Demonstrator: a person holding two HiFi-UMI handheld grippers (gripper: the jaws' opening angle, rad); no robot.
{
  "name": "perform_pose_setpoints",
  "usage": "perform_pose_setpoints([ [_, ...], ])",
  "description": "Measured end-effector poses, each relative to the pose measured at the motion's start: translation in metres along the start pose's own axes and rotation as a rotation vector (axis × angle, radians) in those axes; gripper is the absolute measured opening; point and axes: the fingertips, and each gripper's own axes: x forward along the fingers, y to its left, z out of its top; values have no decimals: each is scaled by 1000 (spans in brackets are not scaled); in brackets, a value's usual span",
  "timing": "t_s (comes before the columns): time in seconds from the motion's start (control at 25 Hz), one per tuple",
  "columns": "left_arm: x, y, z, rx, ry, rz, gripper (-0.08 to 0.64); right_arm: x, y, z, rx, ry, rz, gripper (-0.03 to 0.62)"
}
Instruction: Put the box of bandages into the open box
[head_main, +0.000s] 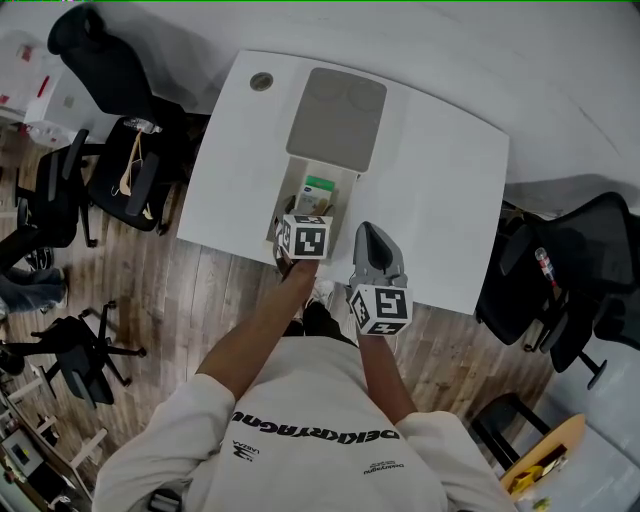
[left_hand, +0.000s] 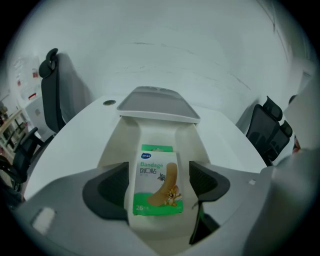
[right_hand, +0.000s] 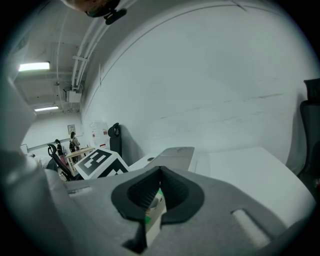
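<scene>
Black office chairs (head_main: 125, 150) on a wood-plank floor (head_main: 200, 290) flank a white rounded table (head_main: 440, 190) bearing a white open box (left_hand: 116, 145) with a grey lid (left_hand: 157, 105). The left gripper (left_hand: 159, 172) spreads its jaws wide around the green-and-white cardboard box of bandages (left_hand: 157, 187), which lies inside the open box with the pads clear of it. The right gripper (right_hand: 159, 175) has its jaws closed and empty.

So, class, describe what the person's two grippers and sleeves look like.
The left gripper and right gripper are alike: light grey bodies with dark ribbed jaw pads, each carrying a white cube printed with black square markers. The person wears a white short-sleeved shirt with black lettering.
</scene>
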Motion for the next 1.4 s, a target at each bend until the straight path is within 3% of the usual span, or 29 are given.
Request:
perform_pose_setpoints([
  [0.2, -12, -1, 4, 0, -34, -11, 382, -5, 5, 0, -3, -5, -4, -2],
  [0.84, -61, -12, 18, 51, -173, -68, 175, -23, 22, 10, -22, -32, -15, -2],
  [1.08, -74, -16, 12, 68, -198, -82, 143, -31, 27, 14, -31, -43, -20, -2],
  [1.4, -96, -23, 12, 105, -264, -116, 49, -42, 37, 10, -37, -44, -23, -2],
])
